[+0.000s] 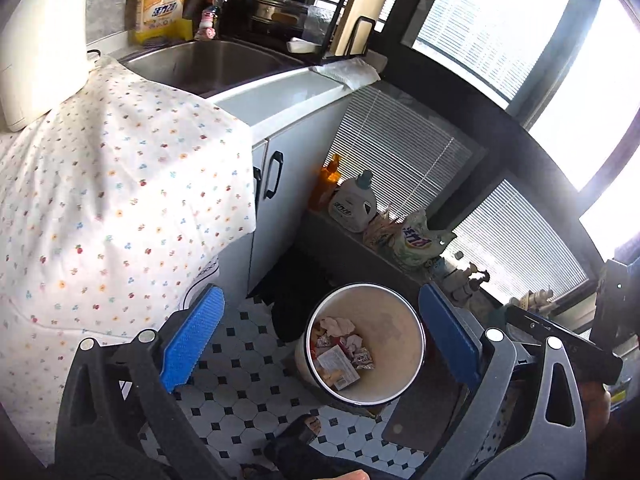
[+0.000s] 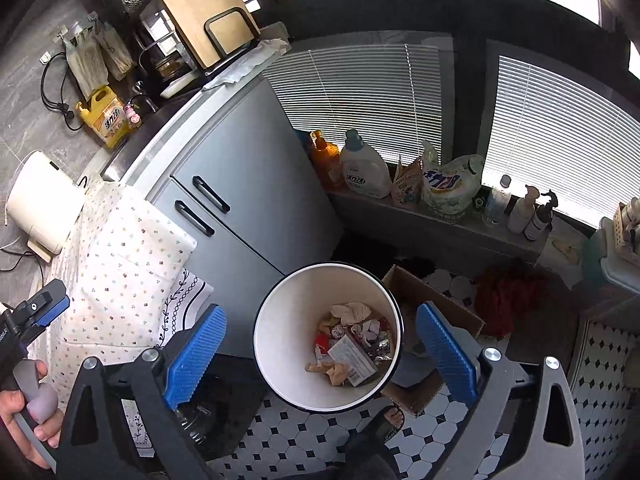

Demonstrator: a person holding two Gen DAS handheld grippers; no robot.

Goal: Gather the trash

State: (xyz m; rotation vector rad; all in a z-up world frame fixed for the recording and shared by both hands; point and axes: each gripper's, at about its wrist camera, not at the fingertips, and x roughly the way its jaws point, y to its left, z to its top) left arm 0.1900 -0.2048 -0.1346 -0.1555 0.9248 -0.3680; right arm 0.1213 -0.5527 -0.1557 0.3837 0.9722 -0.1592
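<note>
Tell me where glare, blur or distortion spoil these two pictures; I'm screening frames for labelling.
Left wrist view: the bright windows blow out to white at upper right, and the straight white counter edge bows from the fisheye. Right wrist view: backlit slatted blinds glare mildly, corners vignette black, yet the crumpled trash in the round white bin stays sharp.

Yellow jug (image 2: 105,117) by the sink wears a label in large blue East Asian characters, too small to make out one by one. Same blue script on the white bottle (image 2: 365,170) on the ledge, and big blue-and-purple characters across the refill bag (image 2: 446,184) beside it, not clear enough to read. The packet (image 2: 354,358) in the bin shows fine print, illegible.
</note>
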